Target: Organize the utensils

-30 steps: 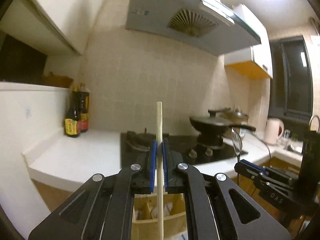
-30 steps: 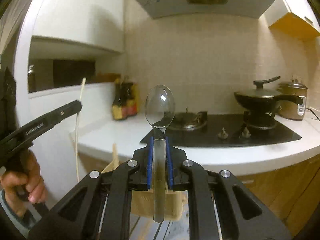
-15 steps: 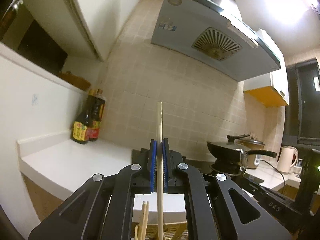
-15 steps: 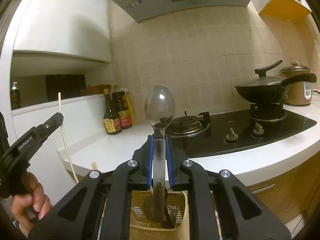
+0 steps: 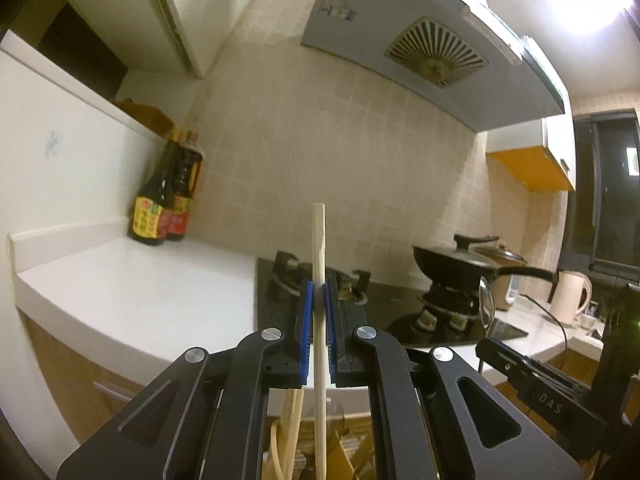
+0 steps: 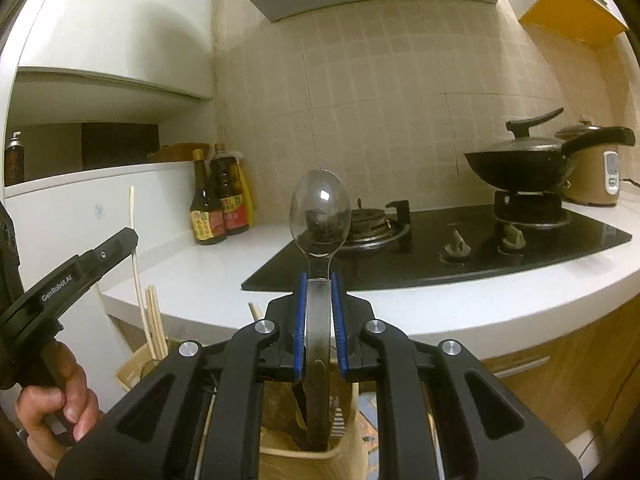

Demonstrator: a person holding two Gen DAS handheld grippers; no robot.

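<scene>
My left gripper [image 5: 318, 304] is shut on a pale wooden chopstick [image 5: 319, 248] held upright; its lower end reaches down into a beige utensil holder [image 5: 352, 452] where other chopsticks [image 5: 290, 432] stand. My right gripper [image 6: 319, 296] is shut on a metal spoon [image 6: 319, 216], bowl up, its handle end down inside the holder [image 6: 304, 460]. The left gripper with its chopstick [image 6: 134, 248] shows at the left of the right wrist view, beside standing chopsticks [image 6: 154, 320]. The right gripper [image 5: 532, 376] and spoon [image 5: 486, 304] show at the right of the left wrist view.
A white counter [image 6: 200, 276] runs behind, with two sauce bottles [image 6: 218, 200] at the wall. A black hob [image 6: 460, 248] carries a lidded black pan [image 6: 528, 160]. A rice cooker [image 6: 596, 172], a white kettle [image 5: 570, 296] and a range hood [image 5: 432, 52] are beyond.
Both grippers have sunk lower toward the holder with their utensils. The spoon's handle and the chopstick's lower end now sit deeper in the holder. Both grips are unchanged.
</scene>
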